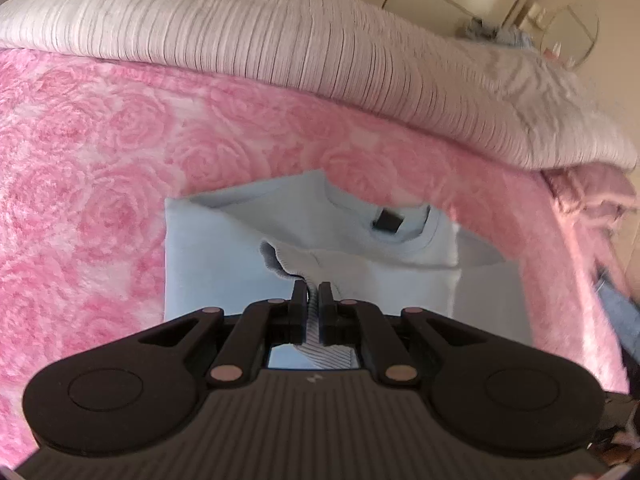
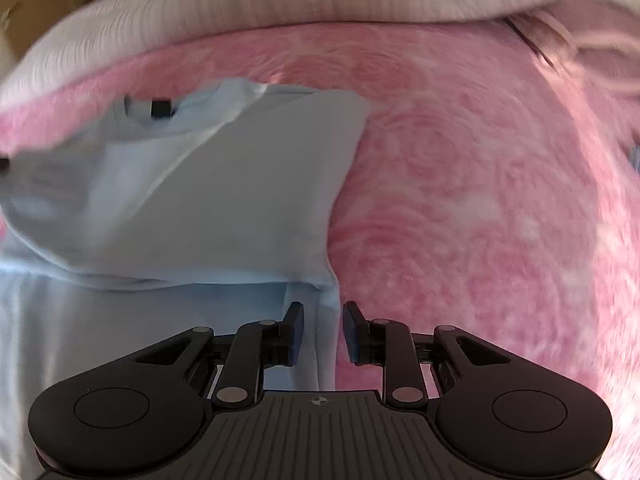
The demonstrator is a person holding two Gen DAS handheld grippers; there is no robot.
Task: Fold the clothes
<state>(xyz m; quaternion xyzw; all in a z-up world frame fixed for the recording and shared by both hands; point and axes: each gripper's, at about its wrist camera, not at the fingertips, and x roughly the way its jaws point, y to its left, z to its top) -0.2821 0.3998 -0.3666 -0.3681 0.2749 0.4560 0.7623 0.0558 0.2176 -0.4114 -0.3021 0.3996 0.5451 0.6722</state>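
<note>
Left gripper [image 1: 314,294] pinches sweatshirt [image 1: 208,260] cuff; right gripper [image 2: 322,316] blurred, seemingly parted.

Light blue sweatshirt [image 1: 224,248]: near part hidden under left gripper [image 1: 314,294] body in left wrist view; ribbed cuff [image 1: 280,264] runs between shut fingers, rest of cuff out of sight behind them. Right wrist view motion-blurred throughout: sweatshirt [image 2: 224,200] cut off by left and bottom edges, black neck label [image 2: 161,108] too smeared to read. Right gripper [image 2: 323,312] base cut by bottom edge. Blue-grey item [image 1: 618,312] at right edge cropped, blurred, unidentifiable. Small clutter [image 1: 496,34] beyond white ribbed cover [image 1: 280,32] too small to tell.
</note>
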